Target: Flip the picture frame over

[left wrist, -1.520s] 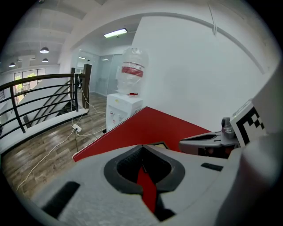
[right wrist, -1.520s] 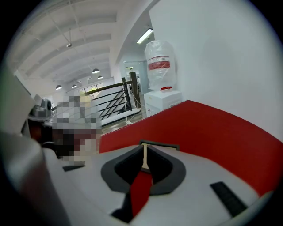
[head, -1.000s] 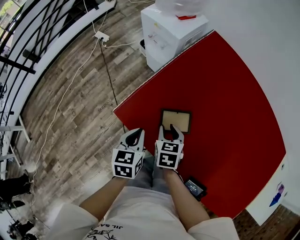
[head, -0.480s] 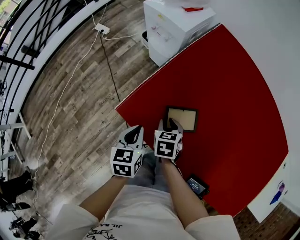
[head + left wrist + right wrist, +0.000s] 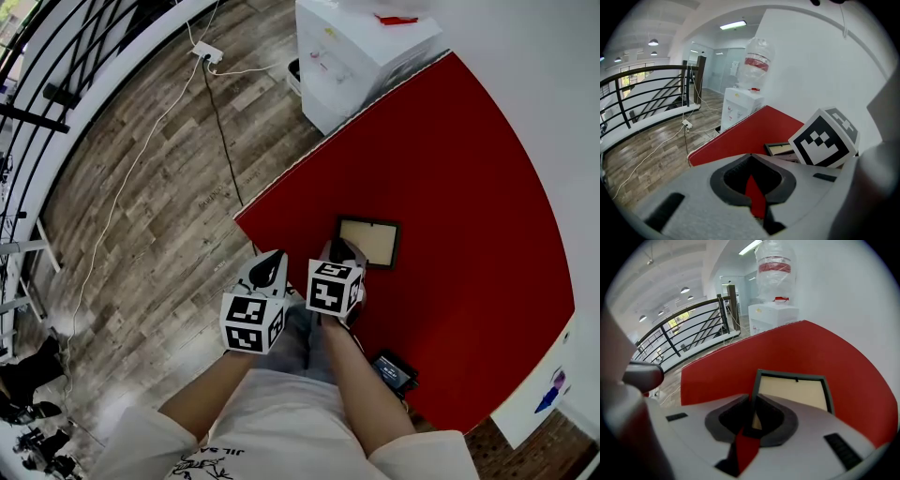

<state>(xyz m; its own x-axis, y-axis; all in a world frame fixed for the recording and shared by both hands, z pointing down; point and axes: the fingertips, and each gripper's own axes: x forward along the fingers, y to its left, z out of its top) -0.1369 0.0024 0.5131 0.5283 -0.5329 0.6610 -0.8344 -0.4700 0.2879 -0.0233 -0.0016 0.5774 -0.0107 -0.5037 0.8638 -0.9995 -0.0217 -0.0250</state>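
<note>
Flip barely begun: the picture frame (image 5: 369, 242) is seen lying flat on the red desk (image 5: 450, 187), not yet turned. Its near left corner is pinched by the right gripper (image 5: 343, 255), whose jaws have just been closing on it. The left gripper (image 5: 267, 270), shut and empty, is held near that corner without touching it.

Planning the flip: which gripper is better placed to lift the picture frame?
Right. The right gripper has just been closing its jaws on the picture frame at its near rim; the left gripper is shut and empty.

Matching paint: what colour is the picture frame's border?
Dark grey picture frame border, clearest in right gripper view.
</note>
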